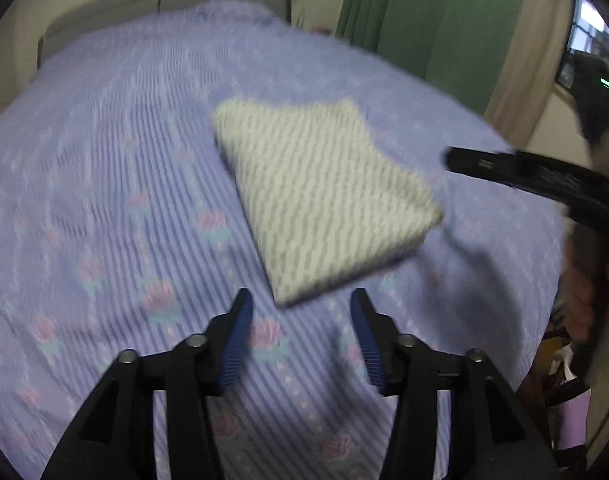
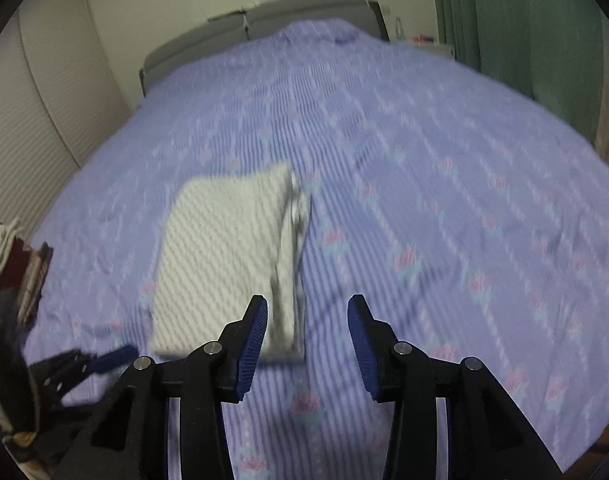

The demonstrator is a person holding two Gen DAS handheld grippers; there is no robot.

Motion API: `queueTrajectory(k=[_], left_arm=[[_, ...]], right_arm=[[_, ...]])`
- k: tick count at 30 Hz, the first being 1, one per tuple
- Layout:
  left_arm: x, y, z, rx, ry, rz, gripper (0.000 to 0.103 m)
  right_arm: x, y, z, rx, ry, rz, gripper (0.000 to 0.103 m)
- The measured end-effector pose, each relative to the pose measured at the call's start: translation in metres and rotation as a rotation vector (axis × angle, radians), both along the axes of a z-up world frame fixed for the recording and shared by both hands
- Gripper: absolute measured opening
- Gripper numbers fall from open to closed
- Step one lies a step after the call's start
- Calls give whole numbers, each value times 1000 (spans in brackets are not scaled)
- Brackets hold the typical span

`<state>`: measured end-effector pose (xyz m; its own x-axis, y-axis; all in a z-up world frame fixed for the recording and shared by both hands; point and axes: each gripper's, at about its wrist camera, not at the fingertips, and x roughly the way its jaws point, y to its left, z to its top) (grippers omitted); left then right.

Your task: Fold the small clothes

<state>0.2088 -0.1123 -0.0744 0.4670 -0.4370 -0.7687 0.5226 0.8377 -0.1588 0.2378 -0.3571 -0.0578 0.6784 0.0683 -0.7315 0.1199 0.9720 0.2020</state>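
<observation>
Jaws of the left gripper stand apart with nothing between them, hanging over the bedspread. The right gripper is likewise parted and empty, its left pad just beside the near right corner of the cloth. That cloth, pale with grey wavy stripes, lies folded into a flat rectangle on the striped lilac bedspread with pink flowers, touched by neither gripper. Beyond it the bed runs to a grey headboard. A green curtain hangs at the far right.
</observation>
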Motion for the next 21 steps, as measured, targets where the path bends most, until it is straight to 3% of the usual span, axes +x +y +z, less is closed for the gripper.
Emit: queueTrajectory(k=[5, 9, 11, 16, 17, 21], left_arm=[[25, -6, 4, -42, -19, 10, 51], [37, -21, -13, -34, 22, -34, 49], [34, -27, -19, -13, 25, -41, 49], [30, -29, -29, 13, 27, -56, 49], [30, -31, -30, 22, 25, -60, 49], [28, -35, -36, 40, 23, -71, 49]], right_arm=[[59, 1, 13, 13, -29, 78, 42], [111, 2, -4, 34, 49, 112, 40], [128, 0, -12, 52, 79, 110, 34], [143, 0, -23, 94, 108, 150, 24], [144, 1, -25, 89, 111, 153, 13], [137, 6, -11, 19, 57, 145, 8]])
